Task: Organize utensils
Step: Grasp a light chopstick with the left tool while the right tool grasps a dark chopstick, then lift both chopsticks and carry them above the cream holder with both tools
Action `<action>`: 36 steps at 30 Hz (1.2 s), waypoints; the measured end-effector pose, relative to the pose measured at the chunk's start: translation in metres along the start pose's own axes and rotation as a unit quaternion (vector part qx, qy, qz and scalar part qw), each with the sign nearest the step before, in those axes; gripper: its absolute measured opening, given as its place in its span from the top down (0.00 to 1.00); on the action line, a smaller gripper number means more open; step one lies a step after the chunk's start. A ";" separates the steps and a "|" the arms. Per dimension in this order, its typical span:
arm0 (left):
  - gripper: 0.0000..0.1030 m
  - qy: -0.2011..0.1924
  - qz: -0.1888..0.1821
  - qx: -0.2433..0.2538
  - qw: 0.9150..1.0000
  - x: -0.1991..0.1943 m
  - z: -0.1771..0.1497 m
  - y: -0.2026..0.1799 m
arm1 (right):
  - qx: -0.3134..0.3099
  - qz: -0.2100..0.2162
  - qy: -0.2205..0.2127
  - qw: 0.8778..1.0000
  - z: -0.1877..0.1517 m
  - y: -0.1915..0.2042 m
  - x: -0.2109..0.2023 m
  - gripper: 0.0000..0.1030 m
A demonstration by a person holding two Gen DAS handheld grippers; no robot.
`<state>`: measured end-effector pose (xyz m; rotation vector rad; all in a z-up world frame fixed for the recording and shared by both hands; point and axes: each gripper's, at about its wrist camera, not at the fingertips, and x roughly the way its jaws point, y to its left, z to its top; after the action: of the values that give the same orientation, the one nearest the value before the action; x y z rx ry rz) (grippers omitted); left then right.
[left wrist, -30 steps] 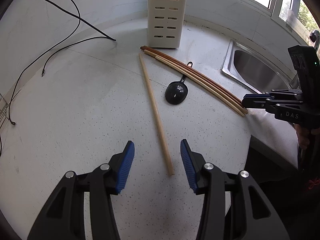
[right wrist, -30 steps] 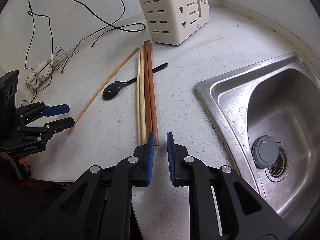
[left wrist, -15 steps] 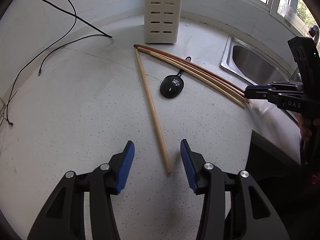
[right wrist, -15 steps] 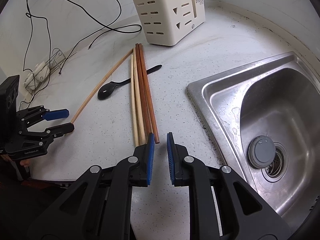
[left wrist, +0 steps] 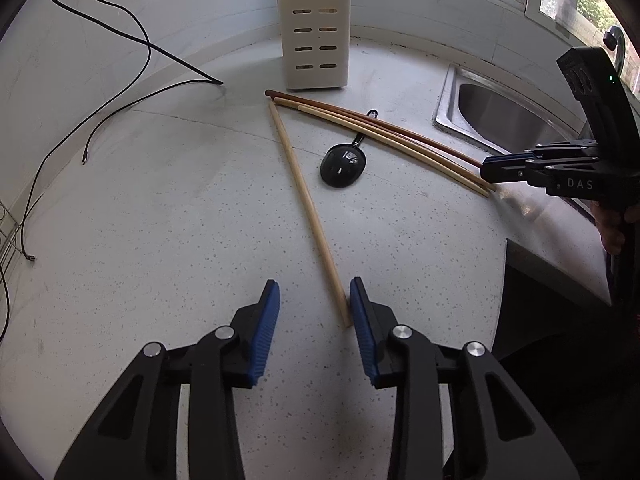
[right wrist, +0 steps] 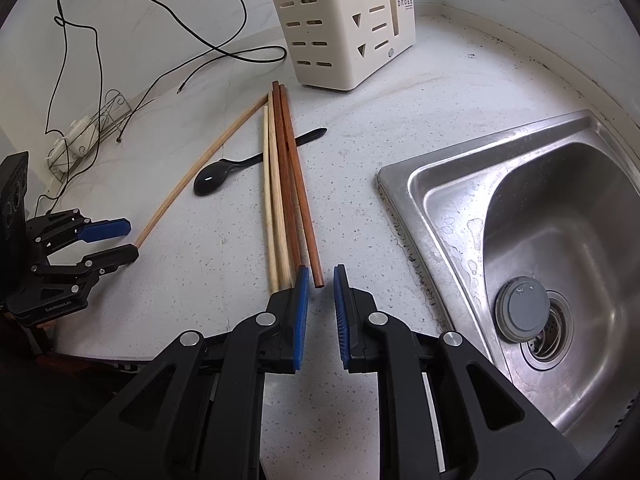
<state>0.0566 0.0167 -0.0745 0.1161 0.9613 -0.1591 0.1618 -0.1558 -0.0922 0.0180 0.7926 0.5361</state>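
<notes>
My left gripper [left wrist: 314,286] hovers low over the speckled counter. Its jaws are closing around the near end of a single pale chopstick [left wrist: 304,196], which lies against the right pad while the left pad stays clear. My right gripper [right wrist: 320,270] holds only a narrow gap, and the end of a dark brown chopstick sits in it unpressed. That stick belongs to a bundle of several chopsticks [right wrist: 284,184]. A black spoon [left wrist: 343,162] lies partly under the bundle. The cream slotted utensil holder [left wrist: 316,28] stands upright at the back.
A steel sink [right wrist: 540,240] with a grey plug is sunk into the counter on the right. Black cables [left wrist: 120,32] trail over the far left, next to a wire rack [right wrist: 100,120]. The counter edge [left wrist: 508,240] drops off beside my right gripper [left wrist: 486,168].
The left jaws have narrowed around the pale chopstick's end, which now rests against the right pad. The right gripper has barely shifted and keeps the same narrow gap.
</notes>
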 end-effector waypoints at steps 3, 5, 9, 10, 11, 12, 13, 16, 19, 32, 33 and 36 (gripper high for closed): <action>0.71 -0.003 0.001 0.001 1.000 0.000 -0.001 0.000 | -0.004 -0.001 -0.001 1.000 0.001 0.002 0.001 0.87; 0.76 -0.006 0.000 0.003 1.000 0.000 -0.001 -0.001 | -0.006 -0.001 -0.001 1.000 0.001 0.003 0.001 0.89; 0.87 -0.011 0.002 0.010 1.000 -0.001 -0.002 -0.001 | -0.018 -0.008 -0.005 1.000 0.001 0.006 0.001 0.94; 0.91 -0.012 0.001 0.011 1.000 -0.001 -0.002 -0.001 | -0.018 -0.009 -0.006 1.000 0.001 0.006 0.000 0.94; 0.92 -0.012 0.003 0.011 1.000 -0.001 -0.002 0.000 | -0.019 -0.010 -0.009 1.000 0.001 0.006 -0.001 0.94; 0.94 -0.013 0.003 0.011 1.000 -0.001 -0.002 0.001 | -0.021 -0.009 -0.012 1.000 0.002 0.006 -0.002 0.94; 0.94 -0.013 -0.001 0.009 1.000 -0.002 -0.002 0.002 | -0.021 -0.010 -0.016 1.000 0.002 0.007 -0.003 0.94; 0.95 -0.013 -0.002 0.012 1.000 -0.002 -0.002 0.003 | -0.017 -0.009 -0.028 0.999 0.004 0.006 -0.009 0.94; 0.95 -0.018 -0.001 0.009 1.000 -0.005 -0.001 0.005 | -0.016 -0.010 -0.042 0.999 0.006 0.007 -0.017 0.95; 0.96 -0.116 0.011 -0.010 0.993 -0.062 0.035 0.024 | -0.005 -0.010 -0.142 0.990 0.027 0.017 -0.070 0.95; 0.96 -0.122 0.009 -0.014 0.992 -0.066 0.039 0.025 | -0.004 -0.007 -0.147 0.989 0.031 0.018 -0.072 0.95; 0.96 -0.146 0.008 -0.022 0.989 -0.076 0.050 0.028 | 0.003 -0.003 -0.167 0.986 0.039 0.018 -0.079 0.95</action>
<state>0.0588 0.0420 0.0175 0.0571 0.6711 -0.1352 0.1350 -0.1699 -0.0081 0.1088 0.4674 0.5085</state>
